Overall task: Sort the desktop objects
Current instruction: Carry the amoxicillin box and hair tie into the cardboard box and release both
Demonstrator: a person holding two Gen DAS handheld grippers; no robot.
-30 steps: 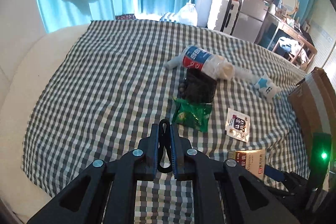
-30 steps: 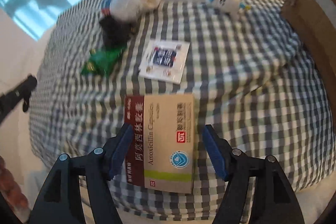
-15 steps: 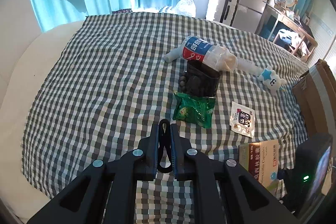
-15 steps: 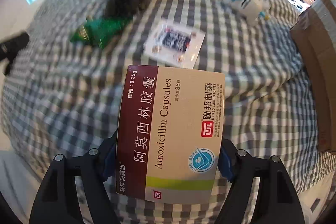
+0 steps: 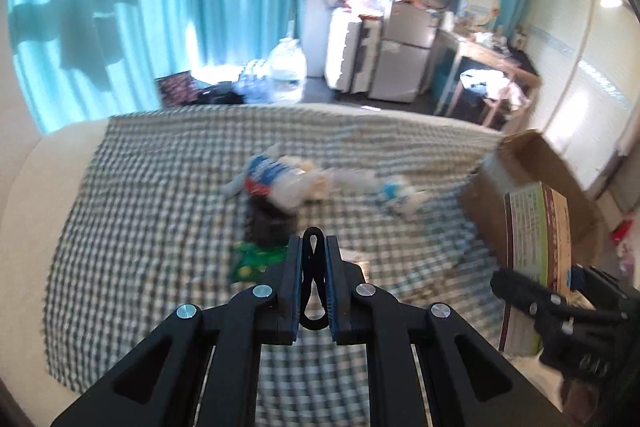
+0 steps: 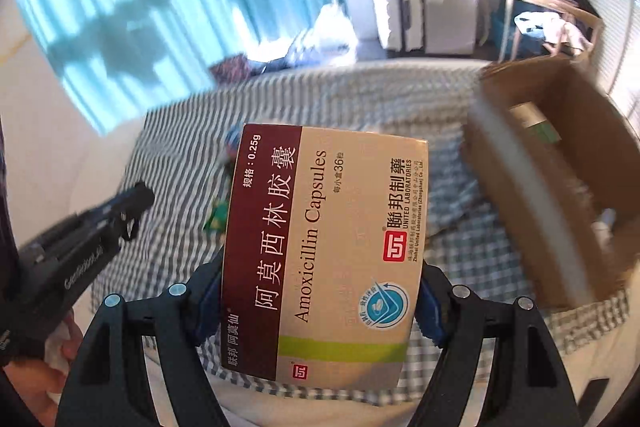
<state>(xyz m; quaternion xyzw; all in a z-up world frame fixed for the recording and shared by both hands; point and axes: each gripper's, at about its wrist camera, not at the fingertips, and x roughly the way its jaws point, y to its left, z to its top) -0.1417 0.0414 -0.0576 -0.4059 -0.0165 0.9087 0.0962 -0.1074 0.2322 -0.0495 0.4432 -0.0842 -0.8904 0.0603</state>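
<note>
Right tongs (image 6: 320, 291) clamped on flat cardboard pill box (image 6: 324, 251), raised above checked bedspread (image 6: 184, 163); left tongs (image 5: 314, 275) together, empty; open carton (image 6: 560, 187) right.

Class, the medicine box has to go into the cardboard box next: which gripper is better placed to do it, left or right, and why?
Right. The right gripper already clamps the medicine box off the bed, with the cardboard box open on its side. The left gripper is shut and empty.

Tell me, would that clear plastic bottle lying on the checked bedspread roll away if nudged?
Probably. The bottle lies on its side, so a sideways push could roll it. It looks empty, so likely light. The soft bedspread and the dark object against it may stop it soon.
</note>
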